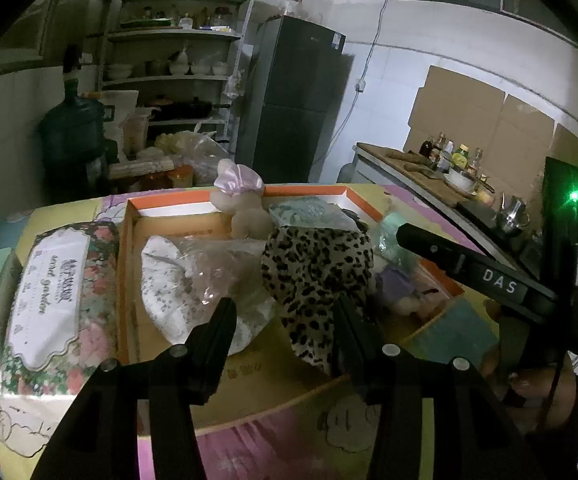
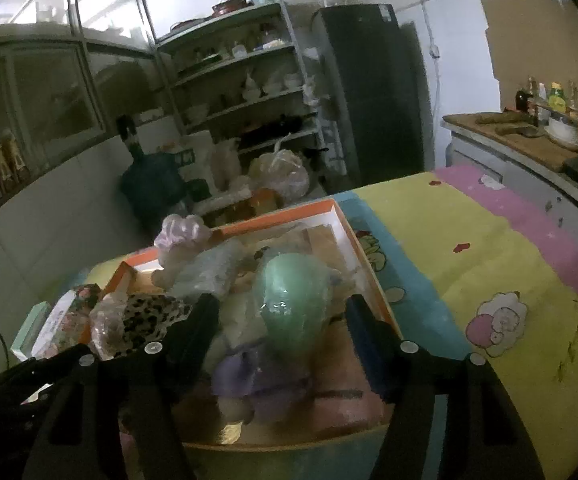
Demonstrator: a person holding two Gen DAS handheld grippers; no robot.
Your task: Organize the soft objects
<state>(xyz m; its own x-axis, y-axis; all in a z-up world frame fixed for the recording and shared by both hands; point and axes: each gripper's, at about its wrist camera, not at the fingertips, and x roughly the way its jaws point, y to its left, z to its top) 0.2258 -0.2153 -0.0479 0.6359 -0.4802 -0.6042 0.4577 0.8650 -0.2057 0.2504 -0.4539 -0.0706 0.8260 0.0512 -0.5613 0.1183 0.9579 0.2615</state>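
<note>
An orange-rimmed cardboard box (image 1: pixel 129 264) on the table holds several soft things: a leopard-print cloth (image 1: pixel 317 264), a bagged white floral cloth (image 1: pixel 193 276), a pale plush toy with a pink bow (image 1: pixel 241 200), and a wrapped green plush (image 2: pixel 293 296) with a purple part (image 2: pixel 249 372). My left gripper (image 1: pixel 285 320) is open just in front of the leopard cloth and the bag. My right gripper (image 2: pixel 281 320) is open with the green plush between its fingers, not pinched; it also shows in the left wrist view (image 1: pixel 477 276).
A floral tissue pack (image 1: pixel 57 296) lies left of the box. The table wears a yellow, pink and blue cartoon cloth (image 2: pixel 489 264). Behind stand shelves with dishes (image 1: pixel 177 64), a dark fridge (image 1: pixel 297 96), a water jug (image 1: pixel 73 128) and a counter with bottles (image 1: pixel 449 160).
</note>
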